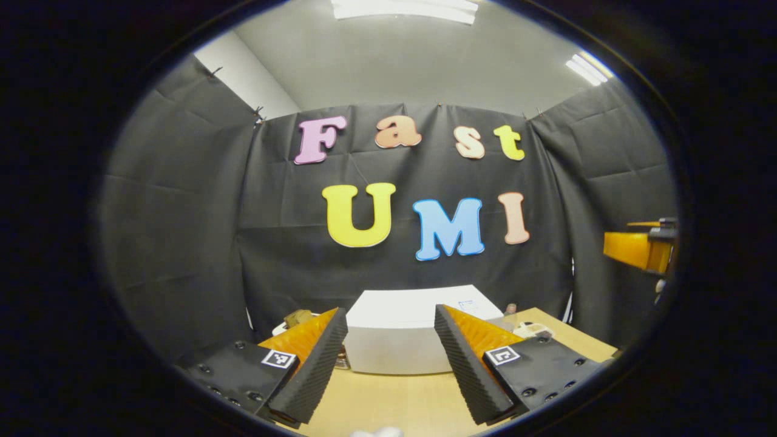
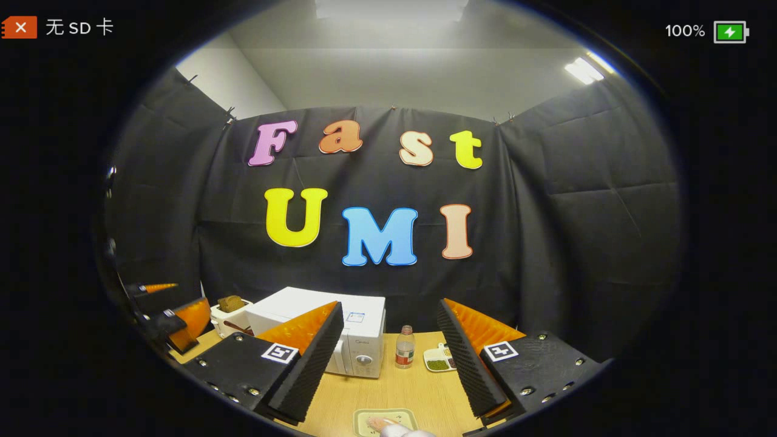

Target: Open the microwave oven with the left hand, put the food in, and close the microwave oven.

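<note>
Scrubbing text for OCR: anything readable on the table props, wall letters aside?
Microwave front mark: too blurred to read.
Sticker on its top: too small to read.
Bottle label: blurred, unreadable.
Square tag, right gripper: pattern, no words.

We see the white box-shaped microwave oven (image 2: 340,331) standing on the light wooden desk (image 2: 413,388), its back toward the booth wall. To its right stands a small clear plastic bottle (image 2: 405,347), then a shallow white dish (image 2: 439,359). Left of it sits a white toaster (image 2: 229,315). Nearer us lies a pale green tray (image 2: 385,420).
</note>
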`<action>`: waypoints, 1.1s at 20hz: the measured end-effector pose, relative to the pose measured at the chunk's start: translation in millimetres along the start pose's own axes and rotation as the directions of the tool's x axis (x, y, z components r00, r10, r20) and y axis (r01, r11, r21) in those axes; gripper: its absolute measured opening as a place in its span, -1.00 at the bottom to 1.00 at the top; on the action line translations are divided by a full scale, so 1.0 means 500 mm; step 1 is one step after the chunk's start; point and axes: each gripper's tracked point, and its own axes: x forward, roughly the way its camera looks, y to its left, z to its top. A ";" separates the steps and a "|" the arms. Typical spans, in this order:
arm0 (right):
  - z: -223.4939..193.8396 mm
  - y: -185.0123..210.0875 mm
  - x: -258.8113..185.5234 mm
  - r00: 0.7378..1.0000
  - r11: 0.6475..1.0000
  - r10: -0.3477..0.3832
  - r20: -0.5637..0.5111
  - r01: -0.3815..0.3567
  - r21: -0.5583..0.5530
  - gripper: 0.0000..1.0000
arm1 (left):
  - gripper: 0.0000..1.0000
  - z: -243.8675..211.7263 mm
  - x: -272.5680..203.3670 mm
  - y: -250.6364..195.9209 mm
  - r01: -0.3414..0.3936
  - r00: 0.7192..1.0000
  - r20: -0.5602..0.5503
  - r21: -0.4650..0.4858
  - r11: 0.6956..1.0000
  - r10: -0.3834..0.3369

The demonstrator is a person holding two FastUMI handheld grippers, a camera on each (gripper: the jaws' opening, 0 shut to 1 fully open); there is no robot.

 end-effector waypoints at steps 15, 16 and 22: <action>0.033 -0.145 0.010 0.989 0.987 -0.123 -0.082 0.114 -0.110 0.90 | 0.95 -0.413 0.371 -0.385 0.150 0.985 -0.090 -0.016 0.989 -0.150; 0.021 -0.149 0.011 0.987 0.986 -0.130 -0.098 0.118 -0.119 0.90 | 1.00 -0.434 0.394 -0.403 0.157 0.983 -0.095 -0.024 0.987 -0.159; -0.022 -0.191 0.016 0.970 0.980 -0.179 -0.162 0.161 -0.118 0.91 | 0.90 -0.511 0.488 -0.447 0.161 0.978 -0.130 -0.045 0.986 -0.166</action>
